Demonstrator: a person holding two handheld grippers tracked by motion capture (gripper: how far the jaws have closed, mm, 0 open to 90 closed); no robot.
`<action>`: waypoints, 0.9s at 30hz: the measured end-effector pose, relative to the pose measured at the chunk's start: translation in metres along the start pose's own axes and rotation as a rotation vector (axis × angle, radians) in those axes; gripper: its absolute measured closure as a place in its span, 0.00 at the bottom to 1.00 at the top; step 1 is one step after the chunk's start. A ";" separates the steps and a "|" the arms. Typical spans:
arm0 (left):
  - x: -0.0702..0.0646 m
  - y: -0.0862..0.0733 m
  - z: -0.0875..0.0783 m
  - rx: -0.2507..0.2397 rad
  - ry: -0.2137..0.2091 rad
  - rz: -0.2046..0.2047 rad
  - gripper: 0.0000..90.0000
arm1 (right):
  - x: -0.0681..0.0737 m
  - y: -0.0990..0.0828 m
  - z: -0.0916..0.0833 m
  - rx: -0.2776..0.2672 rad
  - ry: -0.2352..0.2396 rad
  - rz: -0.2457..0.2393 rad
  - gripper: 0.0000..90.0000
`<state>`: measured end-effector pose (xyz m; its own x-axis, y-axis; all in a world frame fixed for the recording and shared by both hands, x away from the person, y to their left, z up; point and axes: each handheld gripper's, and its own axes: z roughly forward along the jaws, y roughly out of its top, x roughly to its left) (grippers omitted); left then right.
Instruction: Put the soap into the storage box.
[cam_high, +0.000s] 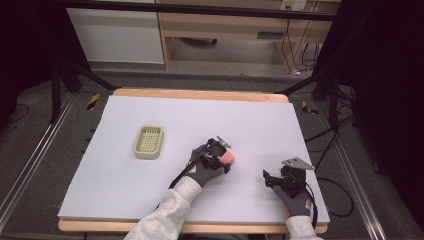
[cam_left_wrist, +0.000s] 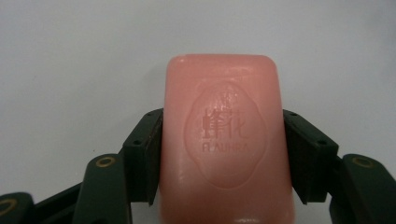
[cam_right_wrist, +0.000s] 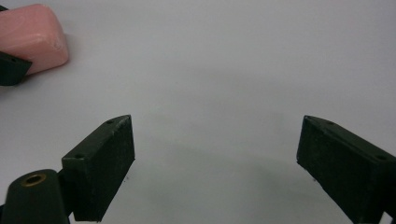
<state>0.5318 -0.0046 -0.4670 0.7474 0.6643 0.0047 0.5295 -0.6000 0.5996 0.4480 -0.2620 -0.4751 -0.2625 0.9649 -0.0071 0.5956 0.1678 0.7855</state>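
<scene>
- Near the middle of the table (cam_high: 125, 165), toward my side: the pink soap bar (cam_left_wrist: 224, 140) lies flat on the pale sheet, stamped face up.
- Left tool (cam_high: 225, 159) is pinching the soap bar across its two long sides; in the left gripper view both pads sit flush against the bar, roughly at mid-length.
- Right tool (cam_right_wrist: 215, 158) is spread wide with nothing between its pads, resting low over bare table, well apart from the soap and to its right.
- Green slatted soap dish (cam_high: 149, 142) stands to the left of the soap, apart from it, and holds nothing.
- My reading: the step in hand is the lift, with the dish the likely destination.
- To do it well: I'd hold the squeeze steady, since soap is slick and could squirt forward out of the pads if pressed harder.
- I'd lift straight up before travelling, keeping the bar level so it does not pivot around the pad line.
- Over the dish, I'd line the bar's long axis with the dish's long axis, lower until it rests on the slats, then release.
- Right tool should keep out of the path.
</scene>
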 end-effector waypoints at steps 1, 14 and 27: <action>0.000 0.000 0.000 0.000 0.000 0.002 0.41 | 0.000 0.000 0.000 0.000 0.000 0.000 0.13; 0.000 -0.002 -0.014 -0.024 0.000 0.017 0.41 | -0.001 0.000 0.000 0.001 0.002 0.003 0.13; 0.010 -0.012 -0.042 -0.064 0.004 -0.001 0.41 | -0.001 0.000 0.000 0.001 -0.001 -0.002 0.13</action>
<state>0.5163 0.0274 -0.4407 0.7451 0.6669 0.0069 0.5037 -0.5695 0.6496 0.4480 -0.2627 -0.4751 -0.2629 0.9648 -0.0090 0.5960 0.1698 0.7848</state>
